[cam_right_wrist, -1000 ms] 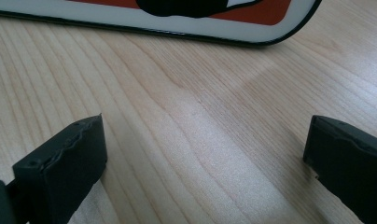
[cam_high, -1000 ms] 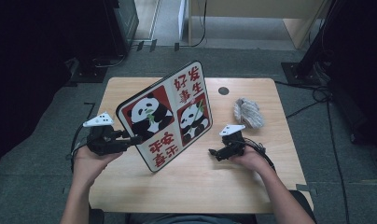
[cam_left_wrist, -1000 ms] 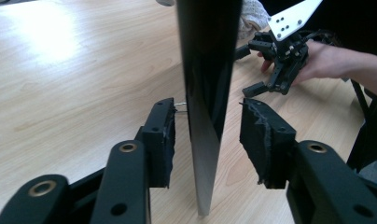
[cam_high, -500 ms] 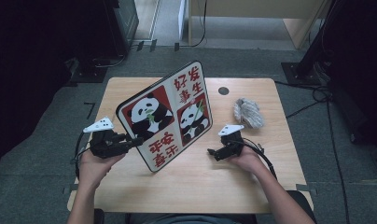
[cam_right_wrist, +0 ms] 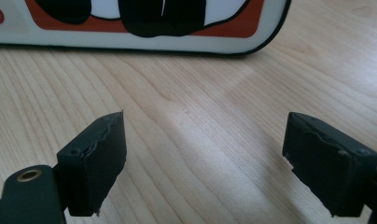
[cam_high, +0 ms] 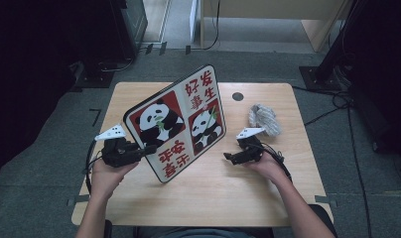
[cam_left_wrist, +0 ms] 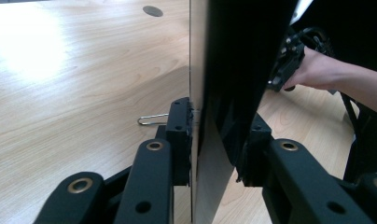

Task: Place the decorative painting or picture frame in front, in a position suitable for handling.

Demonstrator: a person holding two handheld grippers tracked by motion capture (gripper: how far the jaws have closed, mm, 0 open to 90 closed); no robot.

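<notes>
Red-and-white panda board (cam_high: 181, 123) reads 好好生活, clamped in left claw (cam_high: 150, 149).

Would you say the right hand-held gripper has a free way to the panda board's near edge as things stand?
Probably yes. The right hand-held gripper stands open, facing the panda board across bare table, with nothing between them. The left hand-held gripper clamps the board's other side.
</notes>
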